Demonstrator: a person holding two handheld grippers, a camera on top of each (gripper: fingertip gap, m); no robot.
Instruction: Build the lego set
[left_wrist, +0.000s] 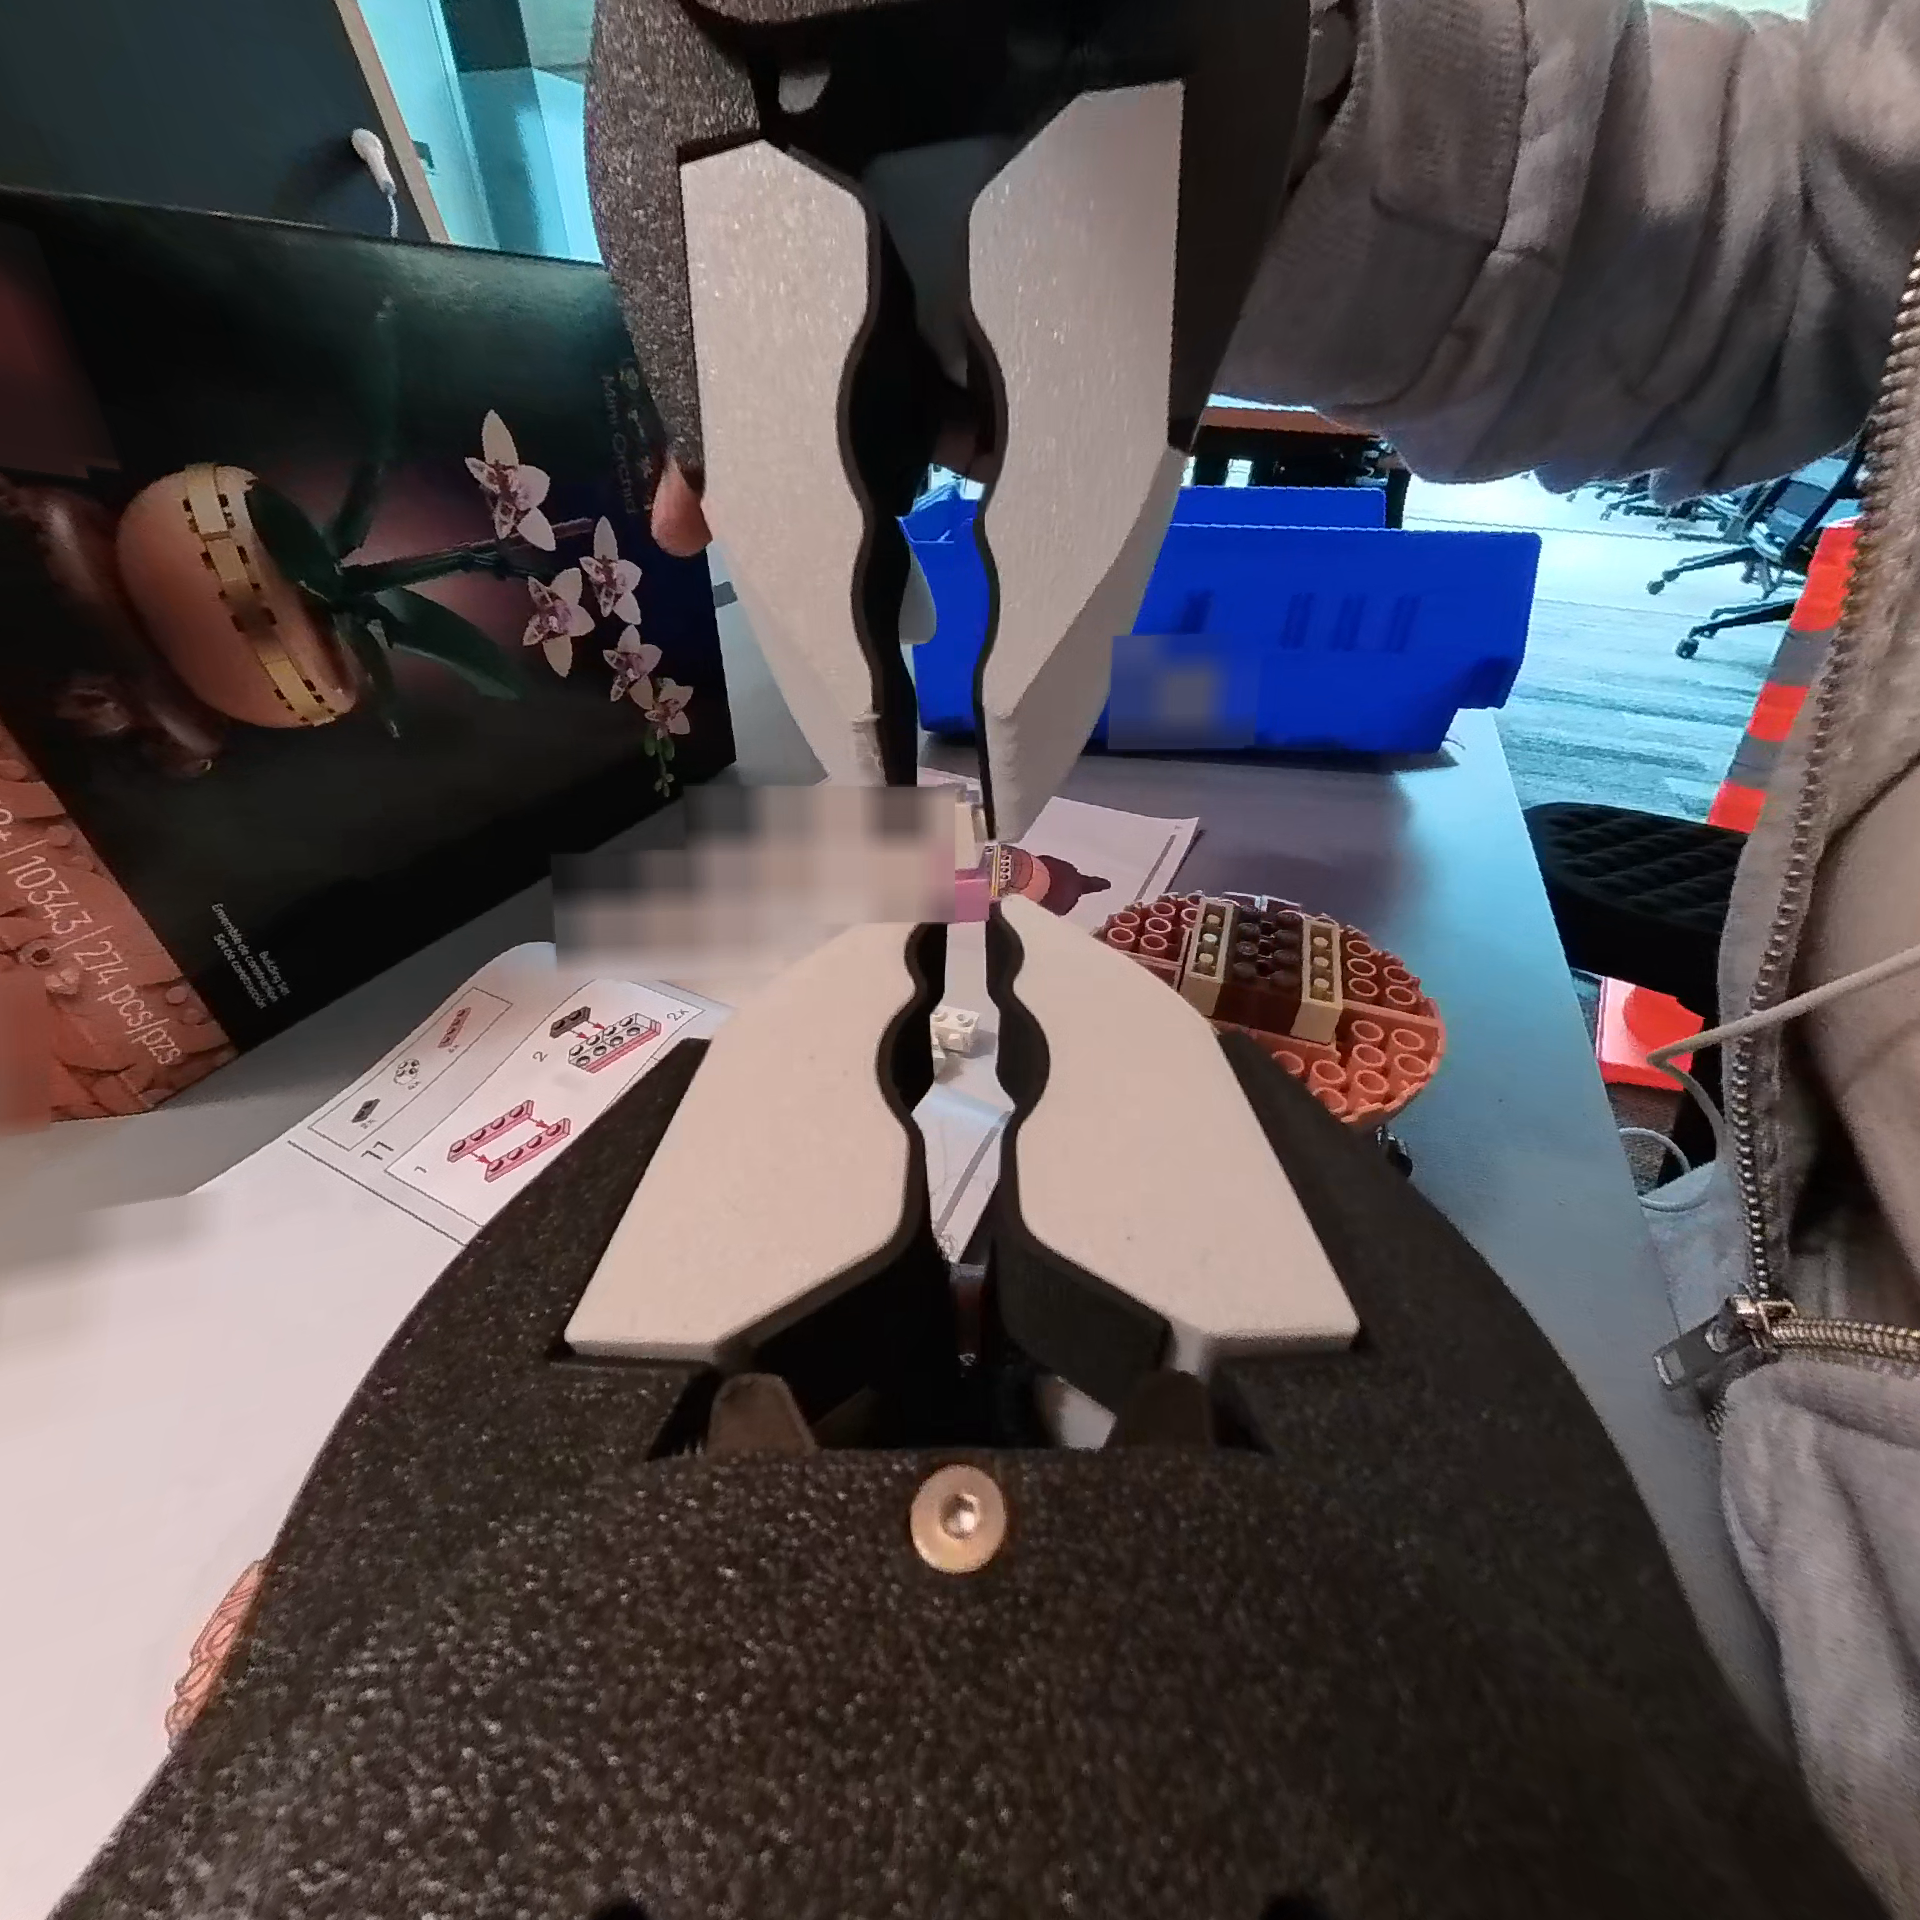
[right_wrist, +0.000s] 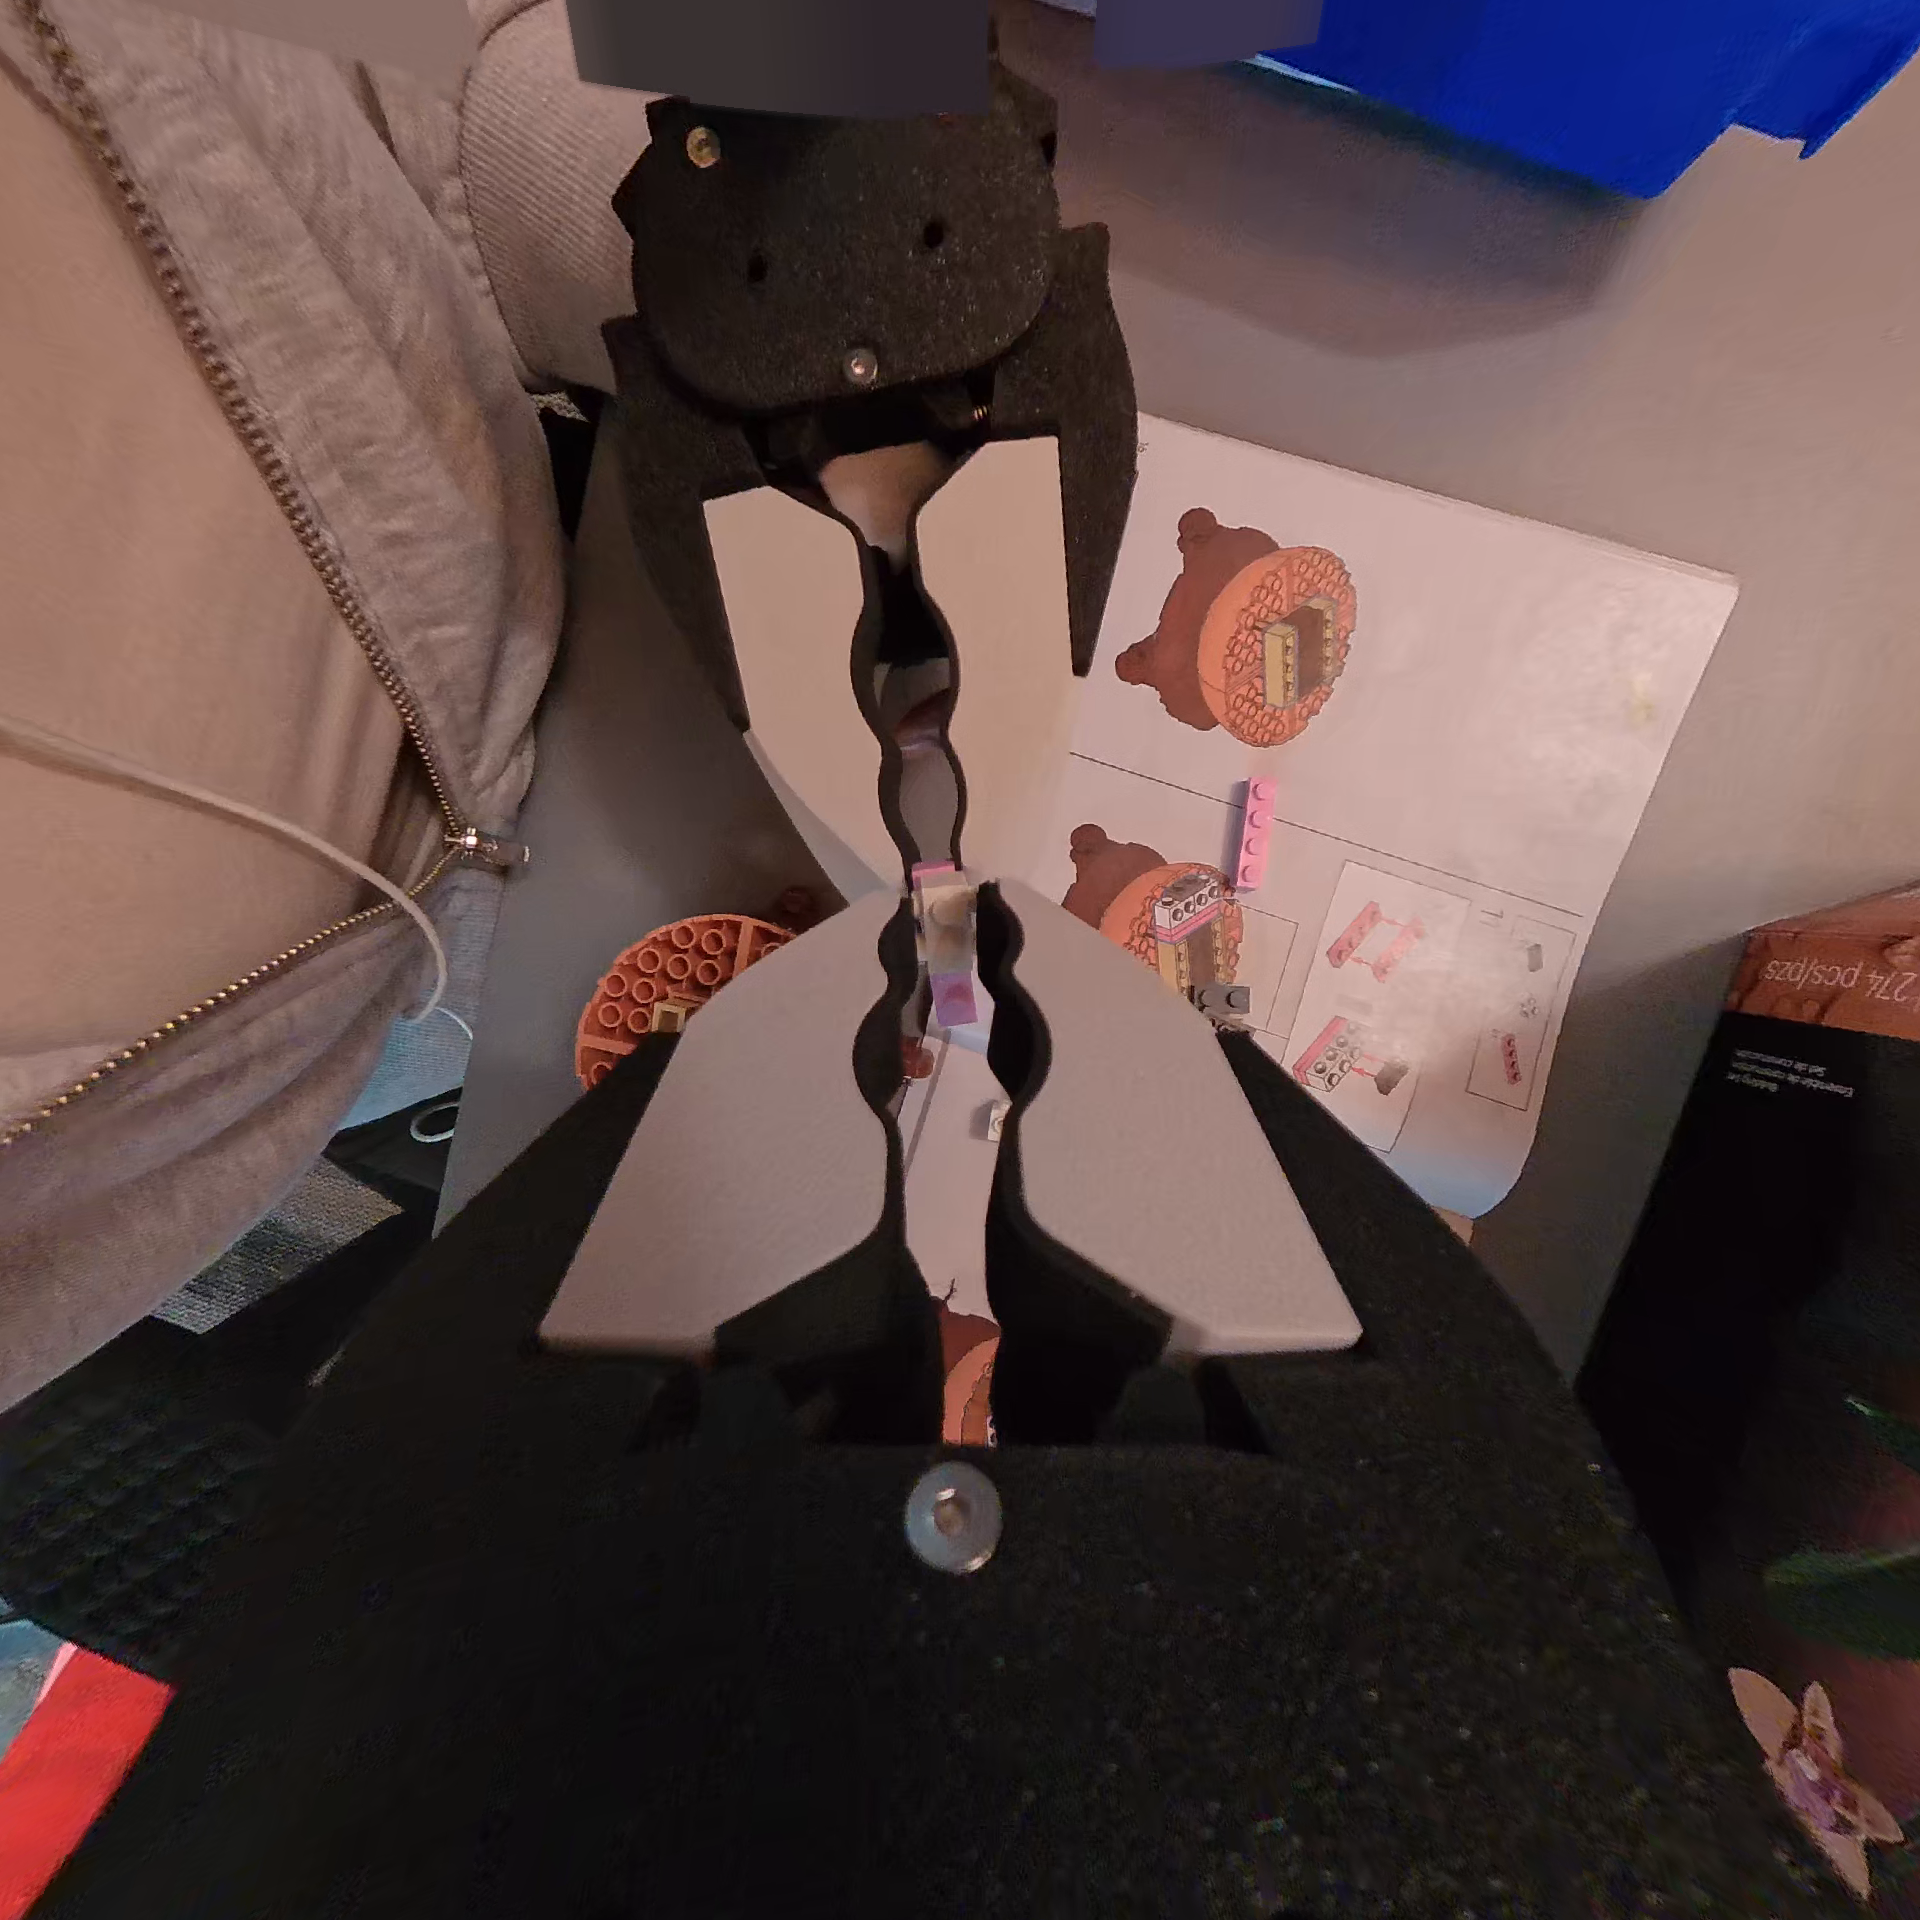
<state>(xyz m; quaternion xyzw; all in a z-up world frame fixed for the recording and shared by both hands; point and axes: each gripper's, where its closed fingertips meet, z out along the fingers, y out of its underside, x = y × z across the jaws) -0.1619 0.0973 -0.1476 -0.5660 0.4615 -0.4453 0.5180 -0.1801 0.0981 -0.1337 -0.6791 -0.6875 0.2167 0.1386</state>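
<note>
Grey worktop (left_wrist: 1351, 862) in an office carries an open instruction booklet (right_wrist: 1455, 727), the dark set box (left_wrist: 364, 582), a blue bin (left_wrist: 1299, 623) and a round salmon-coloured studded base (left_wrist: 1361, 997) with brown and tan bricks at its centre. Above the booklet, two hand-held grippers meet tip to tip. From the left wrist view, the left hand-held gripper (left_wrist: 971, 930) has its jaws nearly closed, and the right hand-held gripper (left_wrist: 940, 774) comes down from above, jaws also drawn close. Between them sits a small pink-and-white brick assembly (right_wrist: 951, 956); the right hand-held gripper (right_wrist: 940, 920) appears to pinch it, while the left hand-held gripper (right_wrist: 925, 862) touches its far end, though which one truly bears the piece cannot be told for certain. A loose pink plate (right_wrist: 1255, 831) lies on the booklet, and a small white brick (left_wrist: 956, 1029) rests below the tips. Judging by the printed steps, a small sub-assembly is being pressed together in the air. Next would come squeezing the parts fully home with studs aligned, then seating the piece on the round base.
</note>
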